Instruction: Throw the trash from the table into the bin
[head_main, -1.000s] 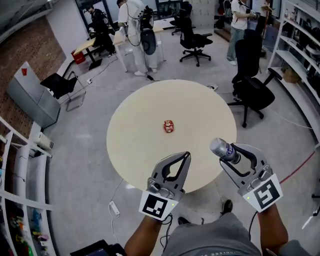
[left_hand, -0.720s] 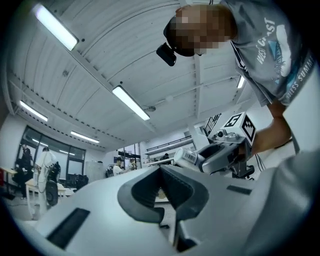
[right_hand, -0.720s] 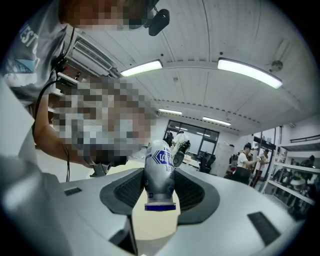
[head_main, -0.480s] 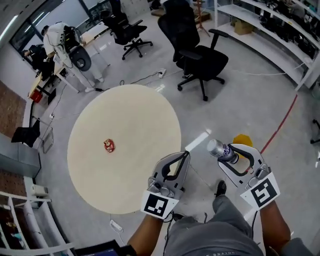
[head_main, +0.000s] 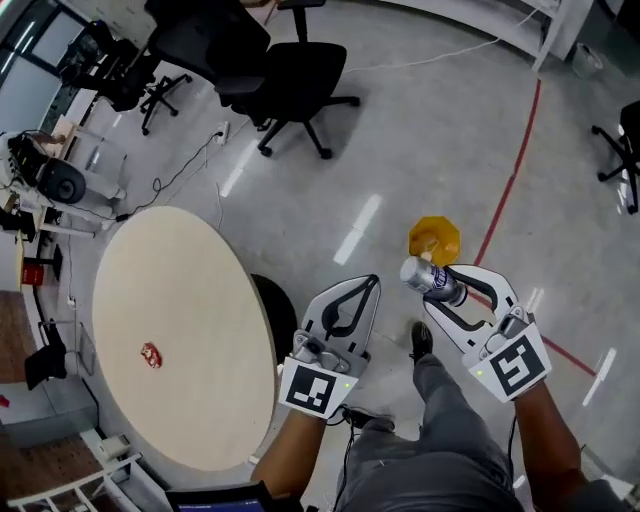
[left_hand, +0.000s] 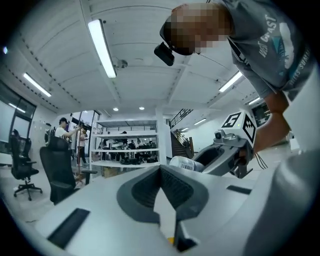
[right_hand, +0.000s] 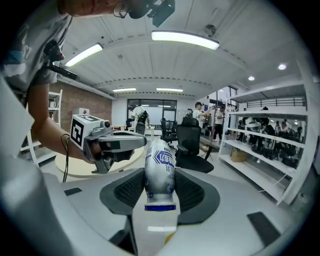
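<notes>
The left tool (head_main: 372, 285) and the right tool (head_main: 450, 283) are pale grey tapering shells with dark ribbed pads inside the jaws. Each ends in a white cube (head_main: 315, 388) printed with black square markers and lit by a small green light. The person wears a grey short-sleeved T-shirt (left_hand: 270, 40) with pale print, grey trousers (head_main: 440, 450) and a dark shoe (head_main: 421, 340). A thin black cable (right_hand: 65, 150), perhaps the tool's lead, loops at the wrist.
</notes>
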